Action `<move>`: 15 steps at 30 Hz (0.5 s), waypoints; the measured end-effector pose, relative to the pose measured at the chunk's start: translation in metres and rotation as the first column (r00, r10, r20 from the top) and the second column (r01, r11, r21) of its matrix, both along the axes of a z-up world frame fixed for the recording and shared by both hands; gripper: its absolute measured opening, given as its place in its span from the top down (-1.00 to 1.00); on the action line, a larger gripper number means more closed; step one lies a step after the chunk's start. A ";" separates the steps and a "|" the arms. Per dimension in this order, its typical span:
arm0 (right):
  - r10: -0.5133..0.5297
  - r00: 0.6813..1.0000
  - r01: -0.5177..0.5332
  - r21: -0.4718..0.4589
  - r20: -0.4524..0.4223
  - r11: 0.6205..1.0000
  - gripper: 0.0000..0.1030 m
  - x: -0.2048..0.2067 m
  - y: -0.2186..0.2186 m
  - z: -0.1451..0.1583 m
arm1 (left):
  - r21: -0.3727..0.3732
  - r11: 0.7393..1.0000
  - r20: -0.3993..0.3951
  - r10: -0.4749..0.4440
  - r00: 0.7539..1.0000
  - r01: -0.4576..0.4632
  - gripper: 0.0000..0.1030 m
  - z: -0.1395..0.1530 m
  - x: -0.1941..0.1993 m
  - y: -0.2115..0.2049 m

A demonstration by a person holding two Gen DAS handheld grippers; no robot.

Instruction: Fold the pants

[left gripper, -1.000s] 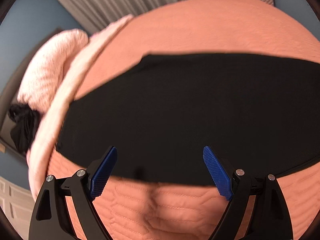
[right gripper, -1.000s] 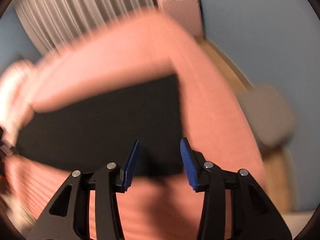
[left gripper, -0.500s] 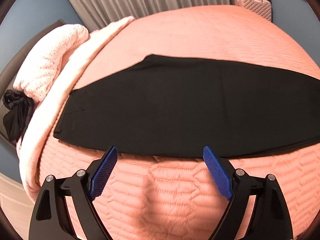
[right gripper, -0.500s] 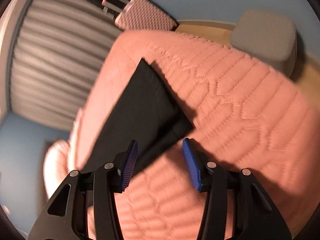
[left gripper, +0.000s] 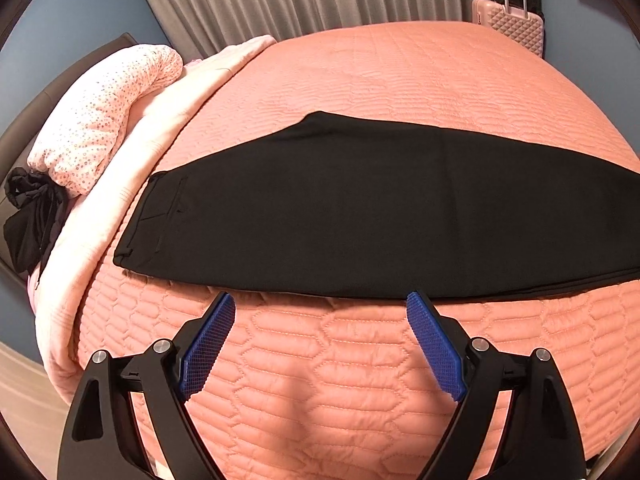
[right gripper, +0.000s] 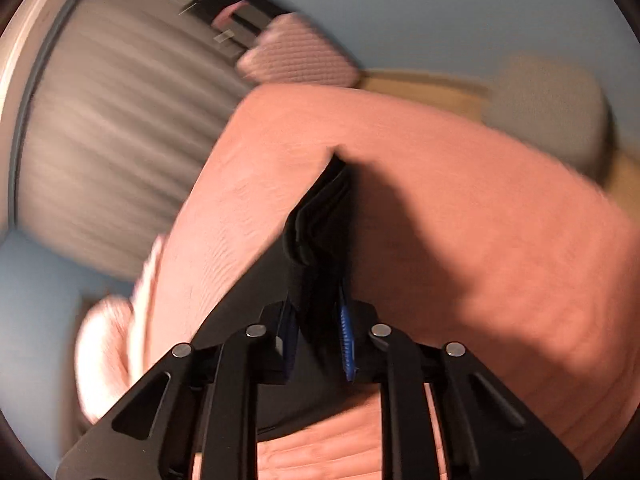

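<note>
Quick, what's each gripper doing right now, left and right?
Left gripper: open, empty, short of the black pants.
Right gripper: closing on a bunched end of the pants.

black pants (left gripper: 360, 208) flat on quilted bedspread (left gripper: 400, 72), left tool (left gripper: 320, 304) open

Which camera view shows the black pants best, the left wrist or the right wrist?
The left wrist view: the black pants lie sharp, nearly full length, on the coral quilt. The right wrist view is blurred and shows only a bunched end of them between the closing blue pads of the right gripper.
</note>
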State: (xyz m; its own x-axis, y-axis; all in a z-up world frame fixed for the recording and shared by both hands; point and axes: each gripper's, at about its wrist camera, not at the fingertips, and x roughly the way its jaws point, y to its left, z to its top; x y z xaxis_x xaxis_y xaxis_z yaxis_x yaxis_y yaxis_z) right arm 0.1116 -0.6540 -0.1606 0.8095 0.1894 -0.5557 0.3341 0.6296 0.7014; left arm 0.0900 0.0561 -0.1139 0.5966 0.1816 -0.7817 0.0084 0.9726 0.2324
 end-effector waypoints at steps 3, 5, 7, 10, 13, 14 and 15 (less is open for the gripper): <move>0.198 0.980 -0.195 -0.142 0.012 0.971 0.67 0.038 0.071 0.048 | -0.018 1.000 0.008 0.008 1.000 -0.008 -0.67 0.001 -0.001 0.013; 0.331 0.944 -0.326 -0.220 -0.015 0.920 0.67 0.067 0.131 0.064 | -0.047 0.999 0.014 0.020 1.000 -0.019 -0.67 0.003 -0.003 0.027; 0.439 0.897 -0.436 -0.261 -0.048 0.861 0.67 0.089 0.192 0.064 | -0.064 0.997 0.021 0.036 0.999 -0.035 -0.67 0.004 -0.003 0.039; 0.555 0.822 -0.568 -0.261 -0.127 0.780 0.67 0.113 0.266 0.035 | -0.079 0.995 0.027 0.059 0.998 -0.056 -0.67 0.004 -0.004 0.060; 0.612 0.737 -0.674 -0.248 -0.288 0.696 0.67 0.128 0.321 -0.021 | -0.091 0.993 0.010 0.078 0.997 -0.077 -0.67 -0.002 -0.003 0.081; 0.603 0.749 -0.662 -0.277 -0.275 0.696 0.67 0.131 0.325 -0.028 | -0.101 0.992 0.005 0.083 0.997 -0.082 -0.67 -0.004 -0.002 0.088; 0.596 0.763 -0.647 -0.277 -0.252 0.711 0.67 0.129 0.325 -0.026 | -0.107 0.991 0.002 0.086 0.996 -0.085 -0.67 -0.006 -0.001 0.094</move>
